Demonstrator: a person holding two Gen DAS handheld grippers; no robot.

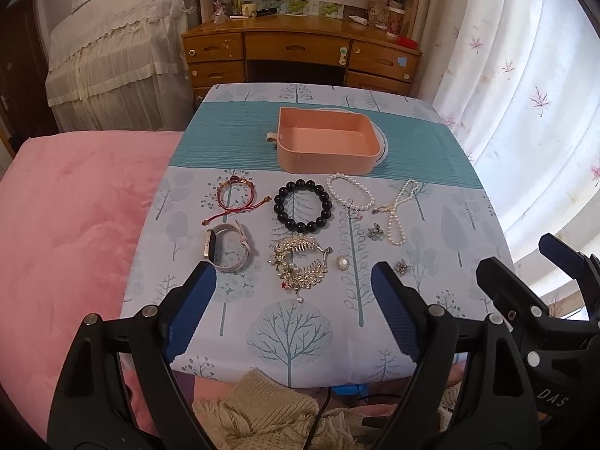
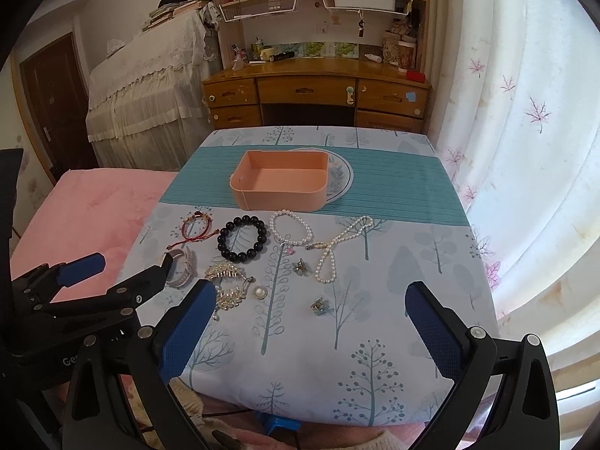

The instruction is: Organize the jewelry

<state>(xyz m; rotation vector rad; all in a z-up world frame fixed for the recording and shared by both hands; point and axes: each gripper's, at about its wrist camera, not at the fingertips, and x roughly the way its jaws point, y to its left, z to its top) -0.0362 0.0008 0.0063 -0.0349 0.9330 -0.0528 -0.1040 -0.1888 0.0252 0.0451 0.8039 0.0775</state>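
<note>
An empty pink box [image 1: 326, 138] [image 2: 281, 180] stands on the teal stripe of the table. In front of it lie a red cord bracelet [image 1: 234, 197] [image 2: 195, 228], a black bead bracelet [image 1: 303, 206] [image 2: 243, 239], a pearl bracelet [image 1: 350, 191] [image 2: 290, 227], a pearl necklace [image 1: 399, 212] [image 2: 330, 251], a watch [image 1: 228, 249] [image 2: 183, 266], gold hair combs [image 1: 298, 262] [image 2: 228, 285], a pearl brooch [image 1: 342, 262] [image 2: 259, 292] and two small clips [image 1: 375, 231] [image 2: 320, 305]. My left gripper [image 1: 292, 281] is open above the near edge, by the combs. My right gripper [image 2: 311, 300] is open, empty, above the near right.
The table [image 2: 300, 375] wears a tree-print cloth. A pink bed [image 1: 75, 225] lies to the left, a curtain [image 2: 525, 150] to the right, a wooden desk [image 1: 300, 52] behind. A knitted cloth [image 1: 262, 408] and cable hang below the near edge.
</note>
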